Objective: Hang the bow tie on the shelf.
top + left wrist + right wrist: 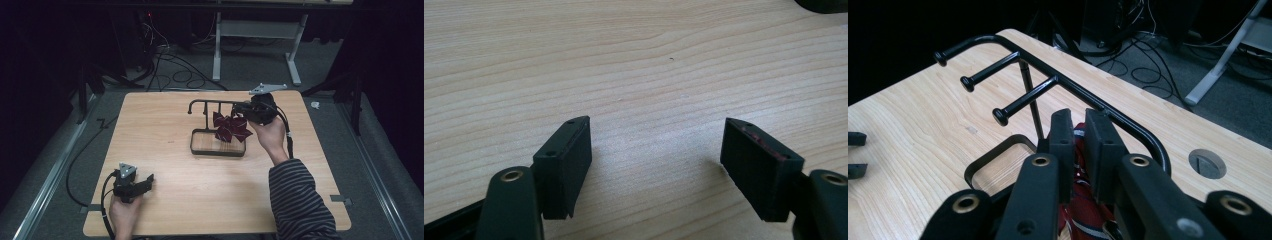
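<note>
The bench (165,190) is pale wood with a smooth, matt grain. The rack (1013,60) looks like glossy black metal; the dark red cloth (231,128) hangs soft, and the jaws are matt black.

Left gripper (142,183): matte black body; grey three-cornered plate on top with dark fixing points; black cable trailing from the rear. Jaws: two flat black rectangular pads (566,162), each with small screw holes along the upper edge; brass-coloured eyelets set in the black arms behind them.

Right gripper (1079,131): same black build, grey three-cornered plate, black cable; brass-coloured eyelets on its arms.

Person: long sleeve (297,200), dark with thin pale horizontal stripes, on the right arm.
</note>
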